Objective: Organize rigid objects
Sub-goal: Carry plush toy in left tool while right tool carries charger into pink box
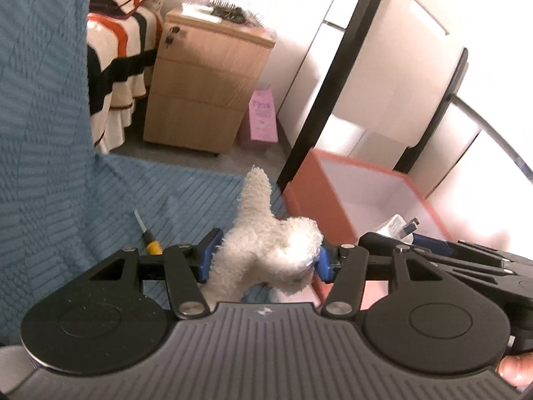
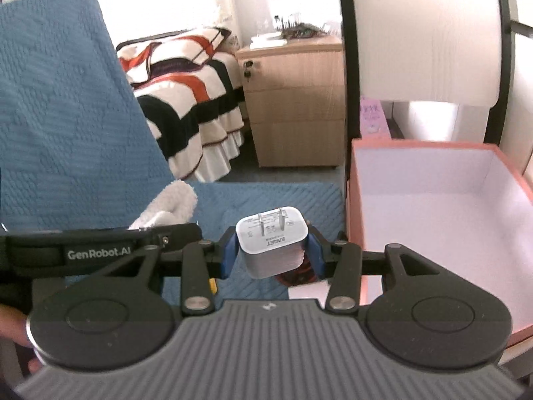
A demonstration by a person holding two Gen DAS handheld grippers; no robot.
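My left gripper (image 1: 263,260) is shut on a white fluffy plush toy (image 1: 266,243) and holds it above the blue sofa seat (image 1: 186,186), just left of the orange box (image 1: 313,196). My right gripper (image 2: 271,253) is shut on a white charger plug (image 2: 269,243), prongs pointing up, held left of the orange box (image 2: 354,193), whose white inside (image 2: 433,220) is bare. The plush toy also shows in the right wrist view (image 2: 173,206) beyond the left gripper's body. A yellow-handled screwdriver (image 1: 148,236) lies on the sofa seat to the left of the left gripper.
The blue sofa backrest (image 1: 43,100) rises on the left. A wooden drawer cabinet (image 1: 206,90) and a striped bed (image 1: 120,53) stand behind on the floor. A black frame post (image 1: 336,70) and a pink bag (image 1: 263,116) stand behind the box.
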